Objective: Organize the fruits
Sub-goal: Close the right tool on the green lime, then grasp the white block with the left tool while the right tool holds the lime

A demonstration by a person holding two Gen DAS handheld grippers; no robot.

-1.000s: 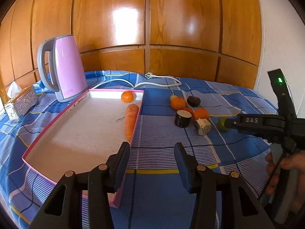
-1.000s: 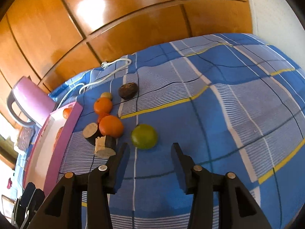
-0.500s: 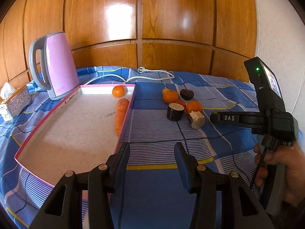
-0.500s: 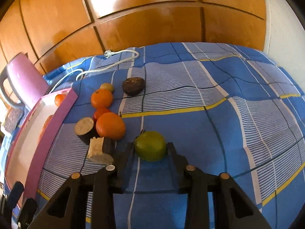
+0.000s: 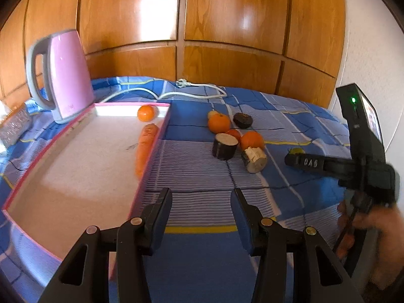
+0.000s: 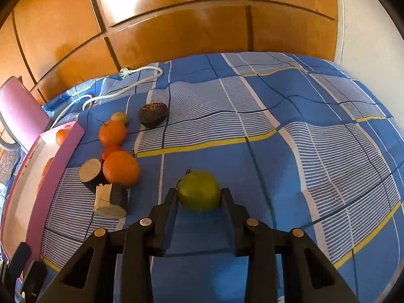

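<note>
So my right claw (image 6: 199, 194) is clamped onto the green fruit (image 6: 199, 191), one finger pressed on each side of it, smooth and roundish with a little stem on top, sitting on the blue checked cloth (image 6: 290, 151). My left claw (image 5: 201, 202) is spread wide with nothing in it, hovering over the striped patch of cloth just beside the right wall of the pink-edged tray (image 5: 154, 151). That tray is a shallow rectangle with a pale, grainy-looking floor; a carrot (image 5: 145, 149) lies right along its right wall and a small orange (image 5: 146, 112) sits in the far right corner, so most of the floor to the left is open. To the left of the green fruit there's a tight cluster: a big orange (image 6: 121, 168) touching two dark-skinned cut chunks with pale flat faces (image 6: 111, 199), another orange (image 6: 112, 132) further back, and a dark wrinkly round thing (image 6: 153, 114) a bit apart. To the right of the green fruit it's just open cloth all the way to where it drops off near the white wall. A glossy pink kettle (image 5: 67, 75) stands at the tray's far left corner, its white cord (image 5: 197, 89) trailing along the back by the shiny wood panels (image 5: 227, 25).
</note>
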